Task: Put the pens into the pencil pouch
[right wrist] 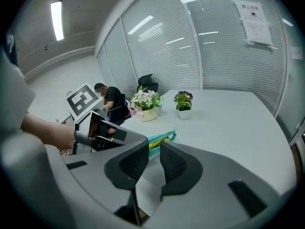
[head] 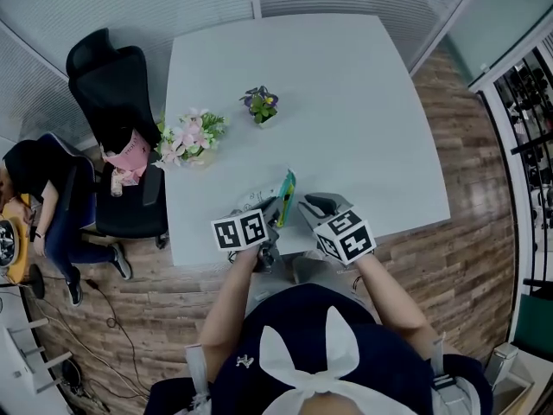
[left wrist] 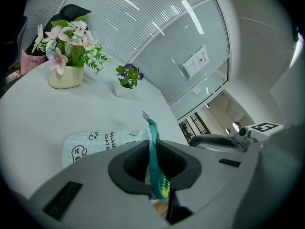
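We've got the big white table filling the view, with a pot of pink flowers and a small purple plant toward its far left. At the near edge lies the pencil pouch, pale printed fabric flat on the tabletop, its teal zip edge standing up. The left gripper is clamped tight on that zip edge and on nothing else. The right gripper hangs just right of the pouch, jaws partly apart and empty. No loose pens show, and there's a yellow streak inside the mouth we can't identify. We judge the pouch light, soft and floppy, so it'll likely sag and slide. It's best taken by the stiffer zip band near the mouth.
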`<action>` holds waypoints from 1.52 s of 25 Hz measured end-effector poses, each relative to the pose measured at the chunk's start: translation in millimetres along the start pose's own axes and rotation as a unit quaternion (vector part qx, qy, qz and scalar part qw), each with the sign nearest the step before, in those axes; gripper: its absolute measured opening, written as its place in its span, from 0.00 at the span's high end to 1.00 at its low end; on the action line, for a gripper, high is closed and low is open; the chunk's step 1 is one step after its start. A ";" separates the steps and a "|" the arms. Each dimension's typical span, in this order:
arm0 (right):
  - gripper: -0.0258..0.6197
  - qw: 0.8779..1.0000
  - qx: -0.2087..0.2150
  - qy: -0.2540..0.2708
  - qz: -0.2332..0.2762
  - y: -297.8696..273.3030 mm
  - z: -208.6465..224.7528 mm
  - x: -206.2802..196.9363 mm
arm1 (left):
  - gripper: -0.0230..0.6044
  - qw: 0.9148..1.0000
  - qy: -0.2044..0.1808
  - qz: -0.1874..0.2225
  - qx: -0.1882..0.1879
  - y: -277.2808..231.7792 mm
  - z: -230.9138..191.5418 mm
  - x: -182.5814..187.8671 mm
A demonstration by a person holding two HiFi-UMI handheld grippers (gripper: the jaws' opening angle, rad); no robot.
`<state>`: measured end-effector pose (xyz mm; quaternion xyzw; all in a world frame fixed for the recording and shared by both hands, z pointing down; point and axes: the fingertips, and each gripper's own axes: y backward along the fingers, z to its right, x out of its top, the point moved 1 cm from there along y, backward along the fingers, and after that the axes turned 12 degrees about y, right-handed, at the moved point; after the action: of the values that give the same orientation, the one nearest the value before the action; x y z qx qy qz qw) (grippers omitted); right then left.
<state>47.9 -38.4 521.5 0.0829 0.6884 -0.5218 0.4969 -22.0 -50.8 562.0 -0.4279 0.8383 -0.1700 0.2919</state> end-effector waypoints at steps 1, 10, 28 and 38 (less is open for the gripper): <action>0.84 1.000 -0.003 -0.004 0.000 1.2 1.4 -2.5 | 0.88 1.000 -0.003 -0.006 0.004 -4.6 -1.4 -3.0; 0.85 0.999 -0.027 -0.037 -0.008 14.2 13.1 -24.7 | 0.88 0.996 -0.037 -0.064 0.052 -46.1 -20.5 -34.8; 0.87 0.995 -0.063 -0.072 -0.012 37.3 16.3 -54.9 | 0.88 0.981 -0.077 -0.117 0.135 -87.2 -62.4 -82.1; 0.87 0.995 -0.073 -0.070 -0.008 42.7 13.7 -53.9 | 0.73 0.968 -0.134 -0.156 0.144 -91.5 -49.1 -86.9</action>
<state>109.6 -8.8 536.4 0.0040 0.6886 -0.4792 0.5442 43.7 -30.9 678.8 -0.5254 0.6813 -0.2731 0.4302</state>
